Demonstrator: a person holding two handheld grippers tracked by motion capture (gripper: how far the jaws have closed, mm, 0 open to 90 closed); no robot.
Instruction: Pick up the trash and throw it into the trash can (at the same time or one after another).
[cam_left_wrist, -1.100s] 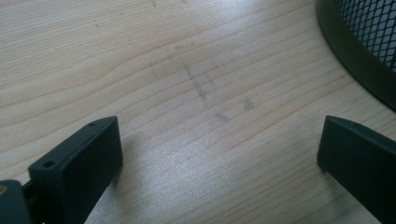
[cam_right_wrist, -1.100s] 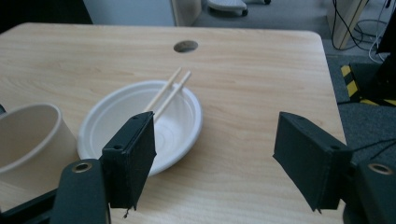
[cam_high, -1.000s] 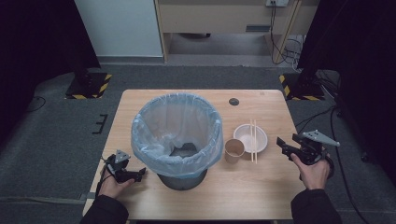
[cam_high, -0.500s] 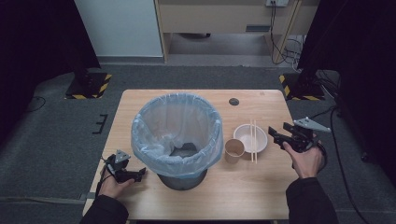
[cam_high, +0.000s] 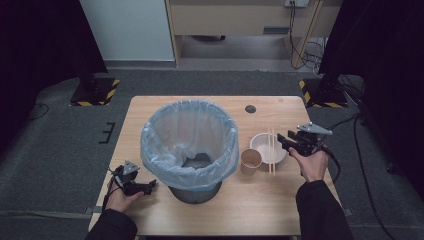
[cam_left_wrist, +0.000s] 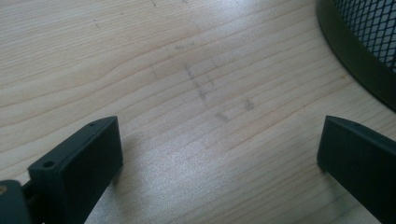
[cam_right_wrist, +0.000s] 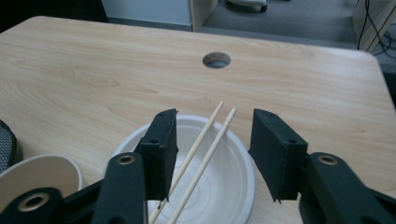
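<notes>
Wooden chopsticks (cam_right_wrist: 205, 149) lay side by side across a white bowl (cam_right_wrist: 236, 182) at the right of the table (cam_high: 280, 210), just right of a paper cup (cam_high: 250, 160) and a lined bin (cam_high: 190, 145). The right gripper (cam_right_wrist: 212, 149) hung over the bowl with the sticks between its jaws; the jaws had just been closing, half shut, and the pads stood clear of the wood on both sides. The sticks lay apart and slightly splayed, so a squeeze could catch one and roll the other off the rim, or lever both so that their far ends swung up. A low approach could press on the light bowl and push it against the cup, which might topple. The left gripper (cam_left_wrist: 219, 154) rested near the bin's base at the near left, its jaws spread wide over bare table.
</notes>
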